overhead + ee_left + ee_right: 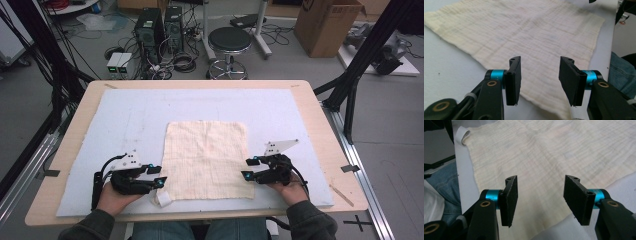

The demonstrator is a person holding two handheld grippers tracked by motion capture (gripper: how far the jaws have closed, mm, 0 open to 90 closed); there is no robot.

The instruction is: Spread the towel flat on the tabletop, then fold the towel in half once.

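Both grippers, my left gripper (156, 176) and right gripper (250, 167), stand with jaws parted and nothing pinched, each at a near corner of the cloth (206, 159). I see the cloth spread flat on the pale mat (120, 120), near the table's (320, 120) front edge.

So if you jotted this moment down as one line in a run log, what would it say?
cloth: spread flat on grey mat | left claw: open, at cloth's left edge | right claw: open, at cloth's right edge | nothing held
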